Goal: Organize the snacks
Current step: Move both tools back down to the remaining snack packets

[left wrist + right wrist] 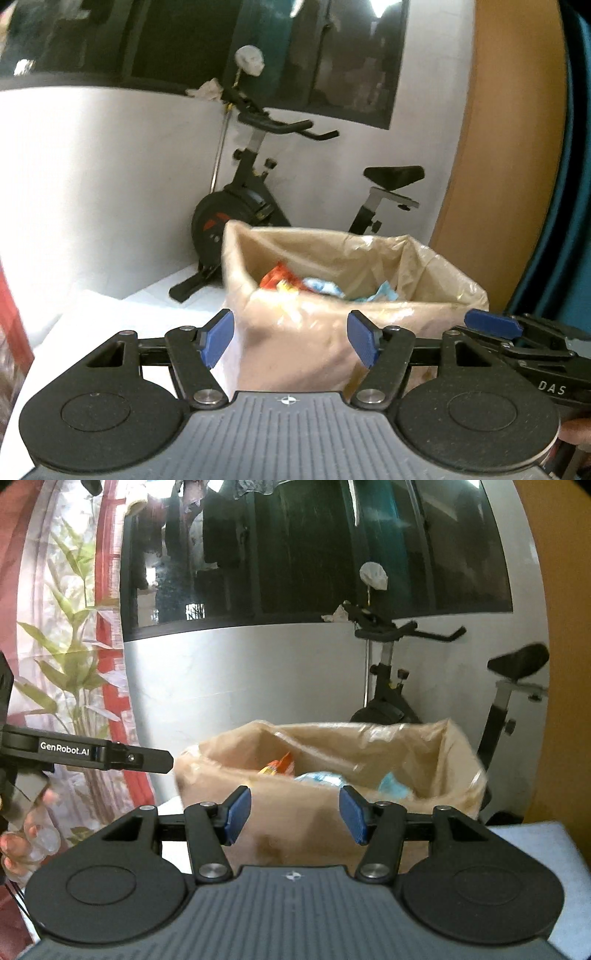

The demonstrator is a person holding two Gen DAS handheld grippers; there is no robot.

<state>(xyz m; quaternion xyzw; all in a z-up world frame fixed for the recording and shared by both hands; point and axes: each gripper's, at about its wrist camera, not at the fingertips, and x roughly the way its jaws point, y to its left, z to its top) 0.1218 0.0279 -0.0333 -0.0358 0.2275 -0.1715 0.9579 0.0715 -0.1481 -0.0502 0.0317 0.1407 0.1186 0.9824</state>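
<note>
Both tools were spread with nothing between the pads: left tool (290, 341), right tool (294, 818). Just beyond them stood the plastic-lined box (314, 332) on the white table (110, 321), with snack packets (291, 284) inside. An exercise bike (251, 192) stood behind by the wall.
</note>
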